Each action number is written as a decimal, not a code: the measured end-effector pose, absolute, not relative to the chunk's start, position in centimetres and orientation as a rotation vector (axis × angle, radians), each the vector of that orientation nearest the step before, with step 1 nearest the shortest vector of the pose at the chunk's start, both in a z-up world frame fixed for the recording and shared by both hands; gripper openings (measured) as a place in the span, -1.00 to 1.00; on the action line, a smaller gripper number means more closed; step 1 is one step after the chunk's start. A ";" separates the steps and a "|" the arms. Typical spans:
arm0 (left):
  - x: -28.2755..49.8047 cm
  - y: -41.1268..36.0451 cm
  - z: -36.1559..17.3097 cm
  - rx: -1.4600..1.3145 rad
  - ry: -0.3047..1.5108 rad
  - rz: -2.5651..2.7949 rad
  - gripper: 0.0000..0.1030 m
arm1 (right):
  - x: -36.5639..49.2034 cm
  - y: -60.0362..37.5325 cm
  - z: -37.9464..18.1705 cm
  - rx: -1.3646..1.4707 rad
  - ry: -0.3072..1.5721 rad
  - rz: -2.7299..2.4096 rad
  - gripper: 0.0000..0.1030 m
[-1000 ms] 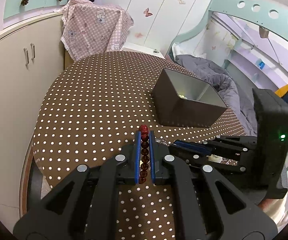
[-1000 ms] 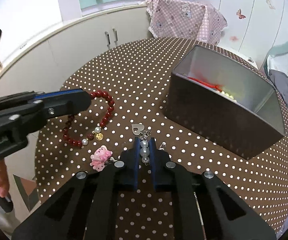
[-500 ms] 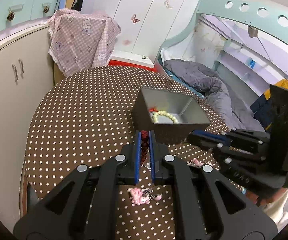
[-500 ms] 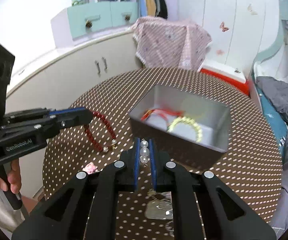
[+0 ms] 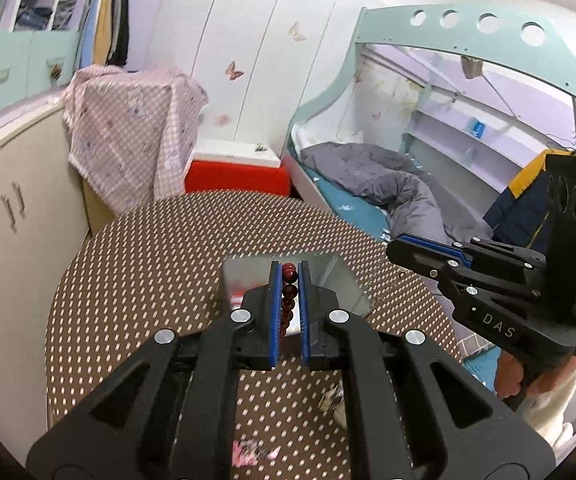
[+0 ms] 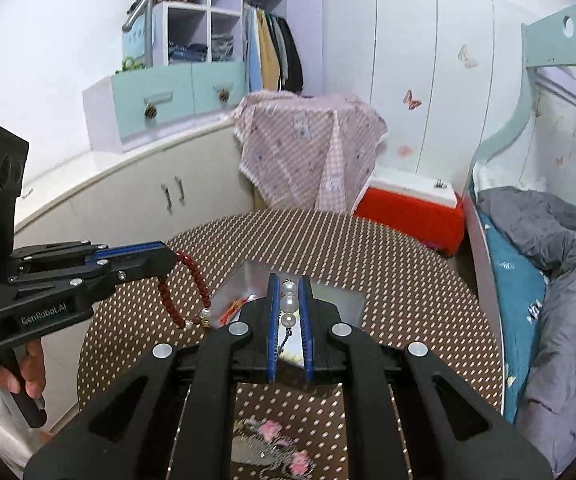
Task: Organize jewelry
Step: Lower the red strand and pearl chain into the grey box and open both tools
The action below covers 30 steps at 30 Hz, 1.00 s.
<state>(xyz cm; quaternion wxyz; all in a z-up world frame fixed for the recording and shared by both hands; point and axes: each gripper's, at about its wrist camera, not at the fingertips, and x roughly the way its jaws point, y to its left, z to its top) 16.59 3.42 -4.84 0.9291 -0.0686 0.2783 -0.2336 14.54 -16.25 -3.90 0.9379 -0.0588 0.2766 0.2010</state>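
My left gripper (image 5: 288, 270) is shut on a dark red bead bracelet (image 5: 289, 292), held high above the open grey metal box (image 5: 244, 276). In the right wrist view the bracelet (image 6: 192, 280) hangs in a loop from the left gripper (image 6: 170, 258), left of the box (image 6: 352, 300). My right gripper (image 6: 288, 284) is shut on a white pearl charm string (image 6: 288, 302) whose chain hangs down, above the box. Red cord (image 6: 234, 306) lies inside the box. The right gripper (image 5: 398, 246) shows at the right in the left wrist view.
Both grippers are over a round table with a brown polka-dot cloth (image 6: 408, 280). A pink charm (image 6: 284, 444) lies on the cloth below my right gripper; it also shows in the left wrist view (image 5: 248, 450). Cabinets stand left, a bed right, a red cooler (image 6: 408, 208) behind.
Both grippers rose well above the table with their jewelry and moved over the box. The box and table now look smaller and farther below.
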 end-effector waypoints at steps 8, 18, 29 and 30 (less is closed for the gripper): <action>18.4 1.4 -4.3 -0.125 0.564 -0.501 -0.84 | 16.2 -17.0 -3.8 -0.129 0.556 0.406 -0.85; 20.9 0.0 -6.5 -0.138 0.648 -0.509 -0.84 | 18.5 -17.6 -6.1 -0.110 0.630 0.400 -0.84; 22.7 -0.2 -8.1 -0.140 0.771 -0.466 -0.83 | 19.5 -19.2 -7.3 -0.058 0.690 0.342 0.15; 22.7 -0.2 -8.2 -0.141 0.778 -0.463 -0.83 | 19.5 -19.3 -7.4 -0.059 0.691 0.338 0.17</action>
